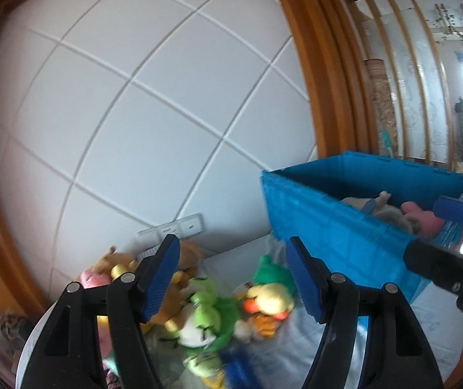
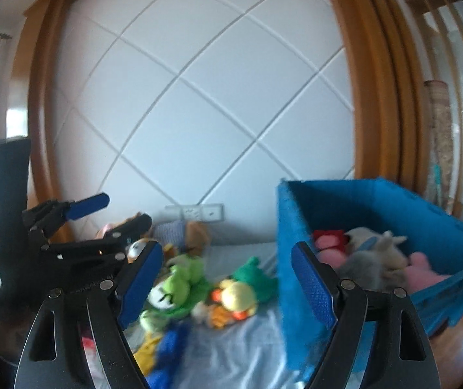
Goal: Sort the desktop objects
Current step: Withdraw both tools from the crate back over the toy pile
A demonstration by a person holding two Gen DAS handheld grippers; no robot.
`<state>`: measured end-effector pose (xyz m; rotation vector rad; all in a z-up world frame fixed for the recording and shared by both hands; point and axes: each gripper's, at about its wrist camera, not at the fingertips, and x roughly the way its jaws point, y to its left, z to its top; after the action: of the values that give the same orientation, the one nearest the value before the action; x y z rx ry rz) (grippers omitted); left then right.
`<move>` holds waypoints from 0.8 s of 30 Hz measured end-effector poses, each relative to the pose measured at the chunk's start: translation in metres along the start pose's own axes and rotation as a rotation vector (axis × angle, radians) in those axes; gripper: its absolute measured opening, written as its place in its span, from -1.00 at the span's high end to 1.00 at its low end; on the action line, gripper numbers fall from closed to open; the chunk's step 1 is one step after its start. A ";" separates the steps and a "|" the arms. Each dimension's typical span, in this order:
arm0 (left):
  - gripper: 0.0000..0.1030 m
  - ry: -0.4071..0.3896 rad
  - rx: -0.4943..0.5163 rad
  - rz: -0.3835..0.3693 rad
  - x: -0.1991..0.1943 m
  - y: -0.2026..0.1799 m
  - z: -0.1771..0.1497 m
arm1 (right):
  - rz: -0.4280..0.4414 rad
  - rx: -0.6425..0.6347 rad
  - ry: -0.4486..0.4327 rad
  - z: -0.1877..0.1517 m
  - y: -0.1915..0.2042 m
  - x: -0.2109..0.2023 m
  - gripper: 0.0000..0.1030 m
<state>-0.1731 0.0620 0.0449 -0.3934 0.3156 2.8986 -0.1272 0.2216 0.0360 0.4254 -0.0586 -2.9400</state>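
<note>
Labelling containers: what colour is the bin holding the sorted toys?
The bin is blue, clearest in the right wrist view.

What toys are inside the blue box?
The blue box holds a grey bunny, a pink plush and something red. Anything under them is hidden.

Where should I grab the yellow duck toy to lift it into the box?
Grip the yellow duck across its round head, coming down from above: that is its highest, most exposed part, while green toys crowd its sides. The open right gripper already hangs over it.
</note>
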 end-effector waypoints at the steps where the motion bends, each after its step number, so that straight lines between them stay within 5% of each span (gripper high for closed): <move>1: -0.31 0.007 -0.002 0.014 -0.003 0.008 -0.005 | 0.011 0.000 0.007 -0.003 0.006 0.003 -0.59; 24: -0.31 0.131 -0.113 0.244 -0.004 0.112 -0.093 | 0.170 -0.073 0.136 -0.047 0.092 0.075 -0.61</move>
<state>-0.1716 -0.0676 -0.0212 -0.6048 0.2352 3.1455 -0.1699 0.1177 -0.0238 0.5784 0.0289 -2.7299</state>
